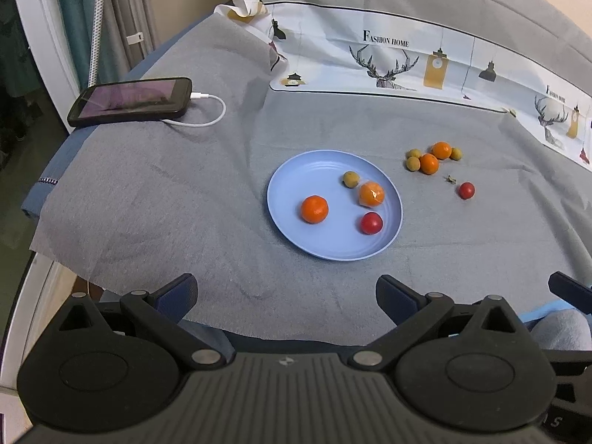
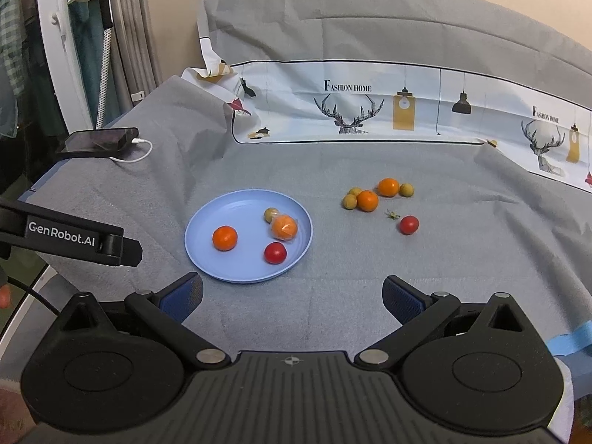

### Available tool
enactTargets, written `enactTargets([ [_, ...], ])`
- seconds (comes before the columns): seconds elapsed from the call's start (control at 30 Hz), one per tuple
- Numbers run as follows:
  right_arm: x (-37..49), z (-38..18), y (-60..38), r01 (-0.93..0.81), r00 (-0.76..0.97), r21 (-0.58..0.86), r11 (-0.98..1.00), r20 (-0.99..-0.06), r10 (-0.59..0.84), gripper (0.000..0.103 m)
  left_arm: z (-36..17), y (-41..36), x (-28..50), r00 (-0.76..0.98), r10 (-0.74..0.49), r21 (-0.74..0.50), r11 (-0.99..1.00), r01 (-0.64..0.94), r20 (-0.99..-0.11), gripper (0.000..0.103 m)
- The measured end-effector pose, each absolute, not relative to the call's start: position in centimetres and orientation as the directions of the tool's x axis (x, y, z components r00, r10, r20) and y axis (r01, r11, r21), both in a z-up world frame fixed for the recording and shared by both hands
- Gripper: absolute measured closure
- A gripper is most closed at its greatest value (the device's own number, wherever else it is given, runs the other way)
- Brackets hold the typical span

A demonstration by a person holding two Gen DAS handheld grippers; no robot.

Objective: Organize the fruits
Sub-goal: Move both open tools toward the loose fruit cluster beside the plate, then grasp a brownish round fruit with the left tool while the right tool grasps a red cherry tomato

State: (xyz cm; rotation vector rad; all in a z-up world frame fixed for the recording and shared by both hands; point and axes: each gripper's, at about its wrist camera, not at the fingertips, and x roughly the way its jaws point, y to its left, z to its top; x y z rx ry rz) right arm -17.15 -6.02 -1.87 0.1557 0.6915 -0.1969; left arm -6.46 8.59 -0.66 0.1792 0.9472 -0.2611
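Both grippers' spread fingers [image 2: 183, 296] hover empty, short of the plate [image 2: 207, 222].

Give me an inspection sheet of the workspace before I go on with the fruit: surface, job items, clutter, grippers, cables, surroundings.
Surface: grey cloth, wrinkled, with a printed sheet along the back.
Job's things: blue plate holds an orange, a plastic-wrapped orange, a tomato and a small green fruit. Off the plate, to its right: two oranges and three green fruits clustered, plus a lone tomato.
Clutter: loose green stem; phone at the far left edge.
Grippers: left gripper open, empty; right gripper open, empty. Both short of the plate.
Cables: white cable plugged into the phone.
Surroundings: curtains at the left.
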Motion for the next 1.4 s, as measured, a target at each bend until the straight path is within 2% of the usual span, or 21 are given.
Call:
enactTargets([
  [0.43, -16.3, -3.5, -8.9, 0.274, 0.750, 0.135, 0.952, -0.649, -0.124, 0.001, -1.4, 4.7, -4.8, 0.539, -0.120, 0.078, 0.941, 0.329, -0.834, 0.000],
  [0.77, -14.3, -7.0, -16.6, 0.446, 0.698, 0.137, 0.884, -0.672, -0.248, 0.001, -3.4, -4.3, 1.1, 0.521, -0.116, 0.104, 0.922, 0.373, -0.846, 0.000],
  [1.07, -7.0, -13.5, -24.9, 0.542, 0.645, 0.104, 0.834, -0.688, -0.333, 0.001, -9.7, -15.3, 9.5, 0.494, -0.072, 0.211, 0.843, 0.494, -0.867, 0.000],
  [1.33, 1.7, -18.9, -27.4, 0.460, 0.654, 0.101, 0.882, -0.711, -0.259, 0.001, -16.7, -20.3, 16.3, 0.411, 0.018, 0.256, 0.807, 0.532, -0.912, 0.000],
  [1.4, 2.6, -19.8, -27.0, 0.440, 0.665, 0.015, 0.898, -0.677, -0.314, 0.001, -18.2, -21.0, 17.6, 0.404, 0.041, 0.272, 0.800, 0.535, -0.914, 0.000],
])
